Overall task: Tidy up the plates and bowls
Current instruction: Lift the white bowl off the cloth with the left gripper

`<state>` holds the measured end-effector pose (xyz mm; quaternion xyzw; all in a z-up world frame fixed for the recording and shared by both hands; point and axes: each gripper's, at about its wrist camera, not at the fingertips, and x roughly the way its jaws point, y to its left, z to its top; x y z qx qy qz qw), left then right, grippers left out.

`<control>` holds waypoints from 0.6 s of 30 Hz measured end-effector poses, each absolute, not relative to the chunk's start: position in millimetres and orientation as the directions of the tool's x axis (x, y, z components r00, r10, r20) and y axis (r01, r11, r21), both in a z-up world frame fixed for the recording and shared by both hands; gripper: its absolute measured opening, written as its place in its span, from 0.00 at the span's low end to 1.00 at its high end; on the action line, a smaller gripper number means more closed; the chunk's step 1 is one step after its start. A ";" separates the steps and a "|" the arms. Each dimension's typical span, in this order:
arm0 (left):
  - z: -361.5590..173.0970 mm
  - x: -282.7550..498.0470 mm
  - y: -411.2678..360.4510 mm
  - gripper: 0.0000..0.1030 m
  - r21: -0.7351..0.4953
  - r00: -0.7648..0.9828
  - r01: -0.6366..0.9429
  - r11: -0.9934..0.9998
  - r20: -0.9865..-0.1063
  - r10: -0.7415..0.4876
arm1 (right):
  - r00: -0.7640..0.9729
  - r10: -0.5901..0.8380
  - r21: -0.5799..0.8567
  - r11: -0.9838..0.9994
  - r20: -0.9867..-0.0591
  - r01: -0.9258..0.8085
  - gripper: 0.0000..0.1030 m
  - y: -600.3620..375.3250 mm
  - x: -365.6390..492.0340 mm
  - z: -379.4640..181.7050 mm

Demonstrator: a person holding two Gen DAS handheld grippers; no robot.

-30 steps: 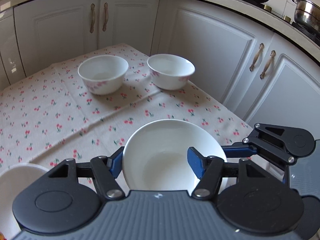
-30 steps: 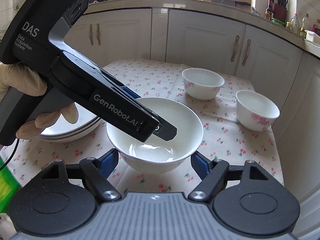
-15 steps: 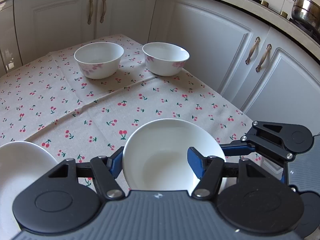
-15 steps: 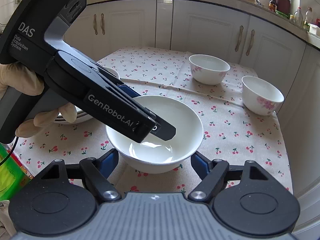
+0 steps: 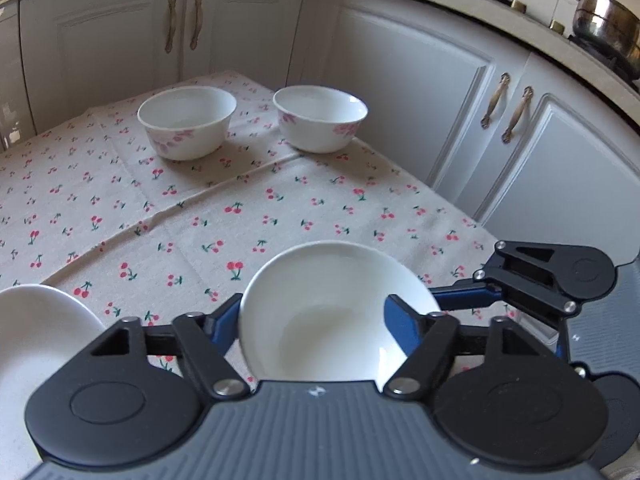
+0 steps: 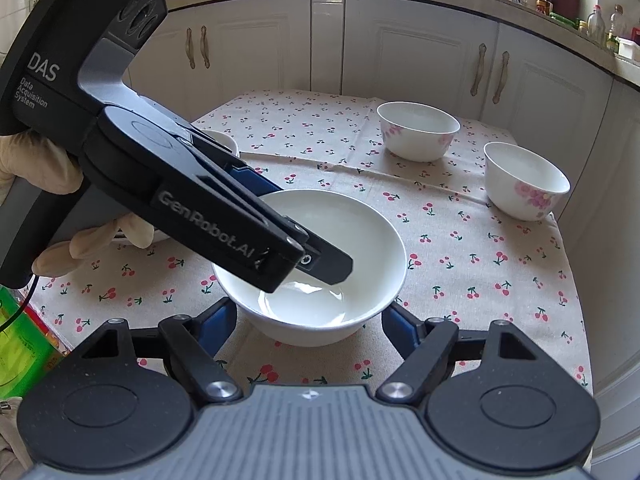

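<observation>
A plain white bowl (image 6: 316, 272) rests on the cherry-print cloth (image 6: 460, 264). My left gripper (image 6: 294, 226) reaches in from the left and straddles the bowl's rim, one finger inside and the blue one outside. Its jaws are opening, and in the left wrist view the pads stand just off the bowl (image 5: 332, 312). My right gripper (image 6: 308, 324) flanks the bowl's near side. Its jaws are opening too, with a gap at each pad. Two flowered bowls (image 6: 418, 130) (image 6: 526, 178) stand at the far right of the table.
White plates (image 5: 36, 332) lie at the table's left, mostly hidden behind the left gripper in the right wrist view. A gloved hand (image 6: 40, 168) holds that gripper. A green package (image 6: 20, 344) sits at the near left. White cabinets (image 6: 420, 48) close in behind and to the right of the table.
The left jaws have spread a little from the plain bowl's rim. Both views have shifted slightly over the table. The bowl stays between the two grippers.
</observation>
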<state>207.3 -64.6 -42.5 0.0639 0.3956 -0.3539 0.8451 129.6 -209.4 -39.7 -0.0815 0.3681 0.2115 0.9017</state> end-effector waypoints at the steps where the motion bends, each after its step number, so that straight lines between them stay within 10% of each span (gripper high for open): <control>1: -41.4 205.7 -64.7 0.81 -0.162 0.443 0.655 0.738 -0.709 -0.548 | 0.644 0.318 0.002 0.898 -0.696 -0.441 0.95 -209.2 128.7 -39.5; 18: -10.6 175.0 -56.1 0.99 -0.014 0.582 0.675 0.738 -0.604 -0.544 | 0.714 0.348 0.032 0.909 -0.607 -0.416 1.00 -230.5 111.7 -17.0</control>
